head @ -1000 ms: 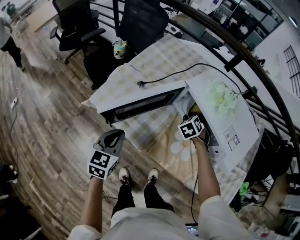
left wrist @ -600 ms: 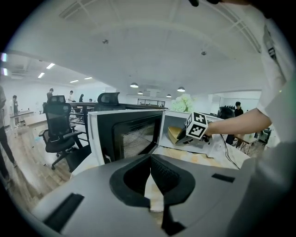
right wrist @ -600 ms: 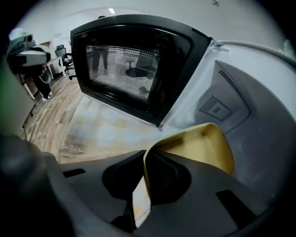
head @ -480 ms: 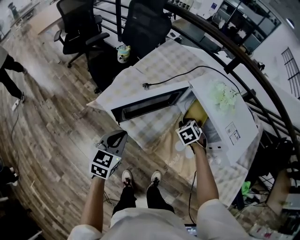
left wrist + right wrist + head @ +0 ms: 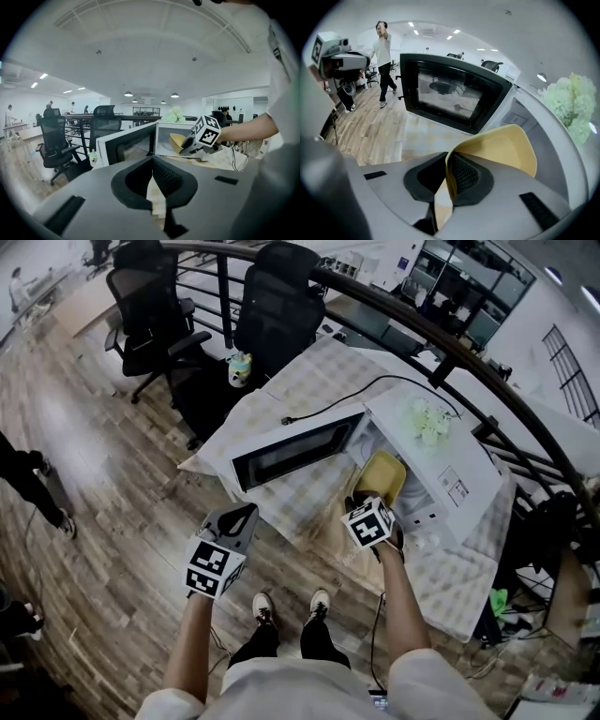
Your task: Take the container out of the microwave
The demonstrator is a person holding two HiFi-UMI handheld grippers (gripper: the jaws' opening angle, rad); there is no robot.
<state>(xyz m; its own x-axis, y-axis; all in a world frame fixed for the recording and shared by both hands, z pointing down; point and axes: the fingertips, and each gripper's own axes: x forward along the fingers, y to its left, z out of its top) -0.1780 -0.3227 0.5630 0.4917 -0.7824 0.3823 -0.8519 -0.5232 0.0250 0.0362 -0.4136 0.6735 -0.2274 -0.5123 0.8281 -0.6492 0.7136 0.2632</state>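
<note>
- Two grippers work in front of the microwave (image 5: 450, 486); the left gripper (image 5: 152, 180), nearest the person and out beyond the free edge of the microwave's open door (image 5: 295, 451), has its jaws together on nothing and is best kept where it is, off the withdrawal path
- At the microwave's mouth, the right gripper (image 5: 447, 176) has just been closing its jaws and now pinches the near rim of the yellow container (image 5: 501, 150) between its pads
- That container sits partly out of the mouth and looks tipped; with a one-edge pinch on a thin wall it may flex or swing, so I would draw it straight back from the cavity, level it gently, and steer wide of the door
- Whether its base touches the cavity floor I cannot tell, and its underside is hidden behind the right gripper
- Its inside looks bare, though the lowest part is cut off
- Deeper in, the back of the cavity stays dim and mostly blocked
</note>
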